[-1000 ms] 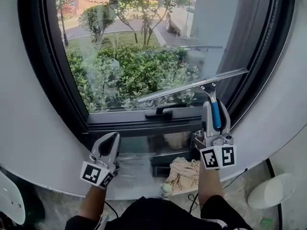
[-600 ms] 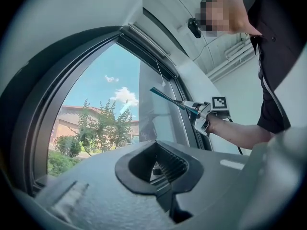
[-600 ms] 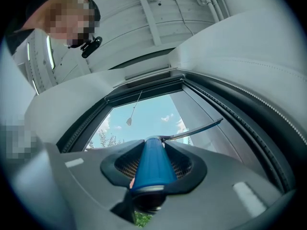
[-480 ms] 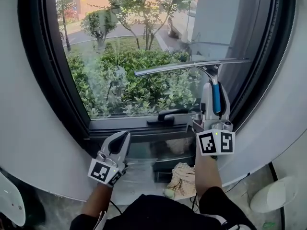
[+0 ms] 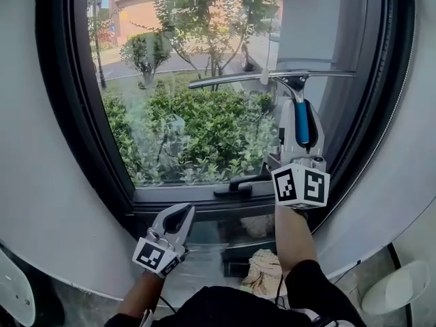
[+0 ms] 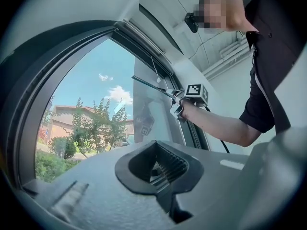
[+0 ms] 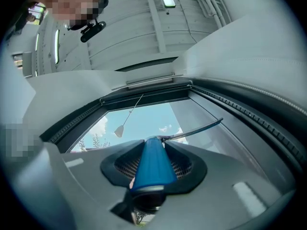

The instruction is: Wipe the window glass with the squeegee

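Observation:
The squeegee has a blue handle (image 5: 302,131) and a long metal blade (image 5: 272,78). Its blade lies nearly level against the window glass (image 5: 191,121), high on the right half of the pane. My right gripper (image 5: 300,113) is shut on the handle and points up, below the blade. In the right gripper view the blue handle (image 7: 152,164) fills the jaws and the blade (image 7: 196,130) shows beyond them. My left gripper (image 5: 181,215) hangs low by the sill, shut with nothing in it. In the left gripper view the left gripper (image 6: 158,164) has its ribbed pads empty.
A dark frame (image 5: 82,114) rings the pane, with a black window handle (image 5: 238,184) on its lower rail. A crumpled cloth (image 5: 262,272) lies below the sill. A white object (image 5: 402,285) sits at the bottom right. A pull cord (image 7: 121,127) hangs before the upper glass.
My right gripper has carried the squeegee up the glass, and the blade has gone from tilted to nearly level. The left gripper has drifted slightly right, still shut.

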The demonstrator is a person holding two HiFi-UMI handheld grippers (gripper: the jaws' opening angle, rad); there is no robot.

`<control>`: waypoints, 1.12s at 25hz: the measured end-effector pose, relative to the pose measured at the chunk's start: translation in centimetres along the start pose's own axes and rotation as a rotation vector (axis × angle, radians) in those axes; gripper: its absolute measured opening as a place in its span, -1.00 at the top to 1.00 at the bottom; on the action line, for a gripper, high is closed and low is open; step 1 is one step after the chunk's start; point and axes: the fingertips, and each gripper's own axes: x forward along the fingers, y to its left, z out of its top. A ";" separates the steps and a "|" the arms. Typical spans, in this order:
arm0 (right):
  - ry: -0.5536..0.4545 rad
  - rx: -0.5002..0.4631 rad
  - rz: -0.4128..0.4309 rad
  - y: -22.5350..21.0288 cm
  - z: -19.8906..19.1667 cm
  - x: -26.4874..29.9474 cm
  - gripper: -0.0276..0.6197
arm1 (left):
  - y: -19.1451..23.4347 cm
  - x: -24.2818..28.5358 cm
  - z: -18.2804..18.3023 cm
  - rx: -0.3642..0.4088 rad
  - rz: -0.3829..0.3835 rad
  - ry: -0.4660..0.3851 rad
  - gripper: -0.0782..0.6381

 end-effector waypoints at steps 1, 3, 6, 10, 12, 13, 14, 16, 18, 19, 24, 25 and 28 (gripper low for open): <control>-0.012 0.004 -0.004 0.0 0.2 0.4 0.51 | 0.1 -0.1 -0.1 0.005 -0.003 0.003 0.78; -0.038 0.014 -0.020 -0.3 0.6 1.3 0.51 | 0.4 0.0 -0.3 0.011 -0.007 0.004 0.78; -0.078 -0.005 -0.049 -0.7 1.4 2.7 0.51 | 0.5 0.3 -0.1 0.019 -0.017 0.001 0.78; -0.120 -0.007 -0.071 -0.9 2.5 4.8 0.51 | 0.2 0.6 0.5 0.012 -0.030 -0.006 0.78; -0.135 -0.024 -0.079 -1.0 2.9 5.9 0.51 | -0.1 1.2 1.3 0.005 -0.039 -0.037 0.78; -0.142 -0.022 -0.086 -1.2 3.1 6.4 0.51 | -0.2 1.2 1.0 0.007 -0.044 -0.035 0.78; -0.148 -0.007 -0.094 -1.5 3.1 6.8 0.51 | -0.2 1.1 0.3 0.012 -0.047 -0.020 0.78; -0.161 0.032 -0.109 -2.0 3.2 7.3 0.51 | -0.2 1.0 -0.5 0.014 -0.051 0.005 0.78; -0.174 0.048 -0.116 -2.3 3.6 7.7 0.51 | -0.2 1.2 -0.2 0.009 -0.053 0.004 0.78; -0.179 0.048 -0.115 -2.3 3.7 7.9 0.51 | -0.1 1.3 -0.1 0.009 -0.053 0.002 0.78; -0.187 0.032 -0.095 -1.7 3.4 8.1 0.51 | 0.4 1.7 0.0 0.009 -0.050 -0.004 0.78; -0.182 0.045 -0.095 -1.8 3.1 8.2 0.51 | 0.4 1.7 -0.3 0.014 -0.052 0.000 0.78; -0.173 0.063 -0.095 -2.0 2.3 8.0 0.51 | 0.0 2.3 0.6 -0.002 -0.053 -0.021 0.78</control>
